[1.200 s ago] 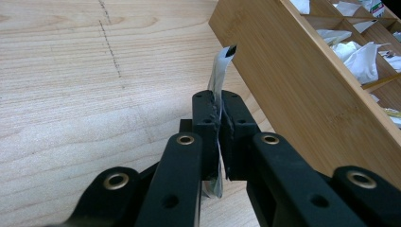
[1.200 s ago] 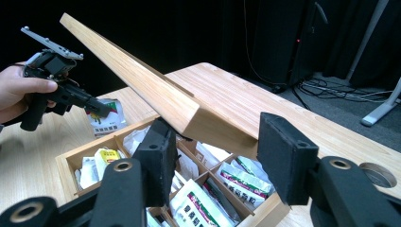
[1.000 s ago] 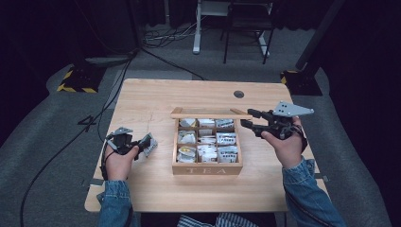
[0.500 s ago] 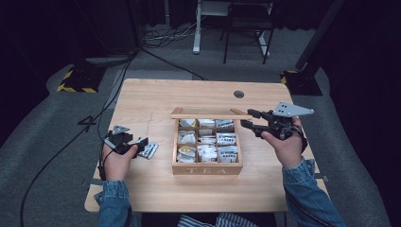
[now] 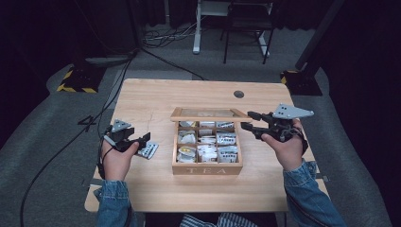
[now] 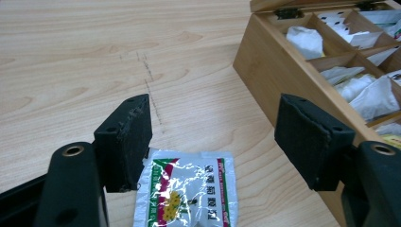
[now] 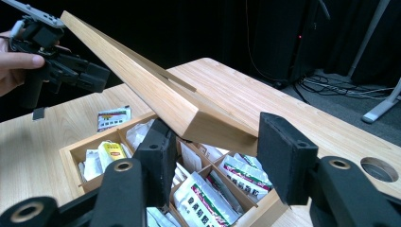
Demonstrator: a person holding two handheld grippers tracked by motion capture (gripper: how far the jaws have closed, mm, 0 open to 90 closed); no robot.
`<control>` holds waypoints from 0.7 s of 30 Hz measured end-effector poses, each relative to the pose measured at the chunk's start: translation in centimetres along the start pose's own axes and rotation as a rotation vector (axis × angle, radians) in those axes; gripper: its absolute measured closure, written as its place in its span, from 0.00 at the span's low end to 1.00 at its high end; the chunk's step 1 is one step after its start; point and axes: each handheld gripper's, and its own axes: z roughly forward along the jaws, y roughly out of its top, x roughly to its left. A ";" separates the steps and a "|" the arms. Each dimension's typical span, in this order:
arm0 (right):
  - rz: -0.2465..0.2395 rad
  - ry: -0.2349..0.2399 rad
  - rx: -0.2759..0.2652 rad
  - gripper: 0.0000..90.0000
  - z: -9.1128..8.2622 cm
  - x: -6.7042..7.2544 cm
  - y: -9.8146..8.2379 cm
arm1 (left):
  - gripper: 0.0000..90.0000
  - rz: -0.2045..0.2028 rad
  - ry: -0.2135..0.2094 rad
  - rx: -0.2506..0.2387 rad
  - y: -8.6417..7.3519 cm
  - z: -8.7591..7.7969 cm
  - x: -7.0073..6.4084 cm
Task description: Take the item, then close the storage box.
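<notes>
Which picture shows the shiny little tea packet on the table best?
The left gripper view: the tea packet lies close up, print showing. The high view shows it small beside the left gripper; the right gripper view shows it far off.

"TEA" on the wooden tea box (image 5: 206,169) front

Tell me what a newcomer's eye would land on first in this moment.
Mid-table stands a wooden tea box, its compartments full of tea sachets, with its lid propped open by the right gripper, whose jaws clamp the lid's corner. To the box's left a foil sachet lies flat on the table, and the left gripper hovers over it with jaws open, not touching it.
</notes>
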 end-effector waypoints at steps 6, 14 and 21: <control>-0.003 0.000 0.005 0.54 0.0 0.1 -0.1 | 0.32 0.011 -0.004 -0.016 0.3 -0.4 -0.3; -0.013 -0.003 0.021 0.55 -0.1 0.3 0.0 | 0.33 0.001 -0.005 -0.026 0.3 -1.0 -0.1; -0.015 0.001 0.041 0.54 -0.2 0.5 -0.1 | 0.32 -0.015 -0.003 -0.017 -0.1 -1.2 0.5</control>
